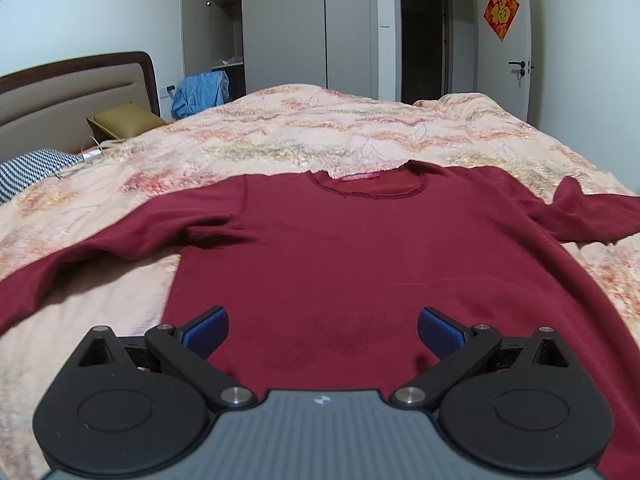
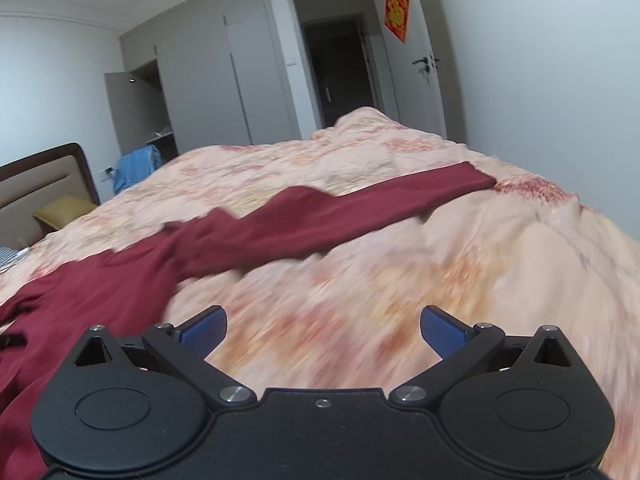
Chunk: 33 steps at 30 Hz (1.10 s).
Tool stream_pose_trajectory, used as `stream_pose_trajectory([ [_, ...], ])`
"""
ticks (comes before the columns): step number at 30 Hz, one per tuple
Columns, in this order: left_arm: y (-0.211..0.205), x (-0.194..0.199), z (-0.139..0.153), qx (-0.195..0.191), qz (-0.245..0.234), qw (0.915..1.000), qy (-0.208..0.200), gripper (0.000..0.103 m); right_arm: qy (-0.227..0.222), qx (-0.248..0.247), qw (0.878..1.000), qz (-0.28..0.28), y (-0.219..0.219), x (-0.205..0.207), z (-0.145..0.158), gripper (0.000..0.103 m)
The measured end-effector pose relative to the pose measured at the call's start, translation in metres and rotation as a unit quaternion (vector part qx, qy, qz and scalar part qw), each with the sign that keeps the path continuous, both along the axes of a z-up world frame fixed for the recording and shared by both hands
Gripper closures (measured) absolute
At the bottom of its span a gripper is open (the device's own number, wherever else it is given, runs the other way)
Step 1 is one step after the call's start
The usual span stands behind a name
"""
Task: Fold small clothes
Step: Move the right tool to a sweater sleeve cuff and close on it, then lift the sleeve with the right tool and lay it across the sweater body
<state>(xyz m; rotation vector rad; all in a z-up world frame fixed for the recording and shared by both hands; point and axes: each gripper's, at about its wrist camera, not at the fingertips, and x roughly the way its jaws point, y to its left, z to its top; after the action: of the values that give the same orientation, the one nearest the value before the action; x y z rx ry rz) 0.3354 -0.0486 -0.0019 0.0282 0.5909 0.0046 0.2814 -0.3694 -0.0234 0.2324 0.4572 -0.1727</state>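
A dark red long-sleeved shirt (image 1: pixel 340 248) lies flat on the bed, collar away from me, sleeves spread to both sides. My left gripper (image 1: pixel 323 330) is open and empty, low over the shirt's lower body near the hem. In the right wrist view the shirt's right sleeve (image 2: pixel 360 208) stretches across the quilt toward the far right, and the body (image 2: pixel 80 300) lies at the left. My right gripper (image 2: pixel 323 330) is open and empty over bare quilt, to the right of the shirt's body and in front of the sleeve.
The bed has a peach patterned quilt (image 1: pixel 320 128). A headboard (image 1: pixel 60 92), a mustard pillow (image 1: pixel 124 120) and a chevron pillow (image 1: pixel 28 168) are at the left. Blue clothes (image 1: pixel 200 92) hang by an open wardrobe (image 1: pixel 224 32). A door (image 1: pixel 516 60) is at the right.
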Motion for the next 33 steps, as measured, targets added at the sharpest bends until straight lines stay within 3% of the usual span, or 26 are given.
stream_pose_trajectory([
  [3,0.002,0.013,-0.015,-0.017,0.001,0.9998,0.011,0.0,0.016,0.005,1.0,-0.024,-0.036,0.04,-0.001,0.0],
  [5,0.002,0.014,-0.03,-0.028,-0.001,0.9995,0.013,0.0,0.015,0.04,0.999,-0.033,-0.061,0.062,-0.003,0.0],
  [10,-0.005,0.001,-0.051,-0.003,0.002,0.9997,-0.024,0.0,0.001,0.129,0.988,-0.085,-0.122,0.112,-0.014,0.002],
  [16,-0.007,0.0,-0.055,-0.004,0.003,0.9996,-0.029,0.0,-0.023,0.154,0.976,-0.152,-0.164,0.153,-0.023,0.026],
  [17,-0.006,0.0,-0.055,-0.004,0.003,0.9995,-0.03,0.0,-0.022,0.157,0.974,-0.16,-0.168,0.158,-0.024,0.038],
  [18,-0.006,0.0,-0.055,-0.004,0.003,0.9995,-0.031,0.0,-0.015,0.153,0.974,-0.169,-0.17,0.163,-0.024,0.06],
  [20,-0.007,0.0,-0.055,-0.002,0.004,0.9995,-0.032,0.0,-0.002,0.144,0.974,-0.176,-0.174,0.17,-0.024,0.091],
  [24,-0.008,-0.001,-0.057,0.0,0.004,0.9994,-0.034,0.0,-0.02,0.134,0.974,-0.182,-0.178,0.16,-0.011,0.098],
  [28,-0.008,-0.001,-0.057,0.0,0.004,0.9994,-0.034,0.0,-0.042,0.117,0.966,-0.228,-0.185,0.118,0.001,0.099],
  [30,-0.008,-0.001,-0.057,0.0,0.004,0.9994,-0.034,0.0,-0.044,0.125,0.959,-0.25,-0.195,0.098,-0.004,0.099],
  [33,-0.008,-0.001,-0.057,0.0,0.004,0.9994,-0.035,0.0,-0.026,0.133,0.96,-0.243,-0.202,0.087,-0.018,0.099],
])
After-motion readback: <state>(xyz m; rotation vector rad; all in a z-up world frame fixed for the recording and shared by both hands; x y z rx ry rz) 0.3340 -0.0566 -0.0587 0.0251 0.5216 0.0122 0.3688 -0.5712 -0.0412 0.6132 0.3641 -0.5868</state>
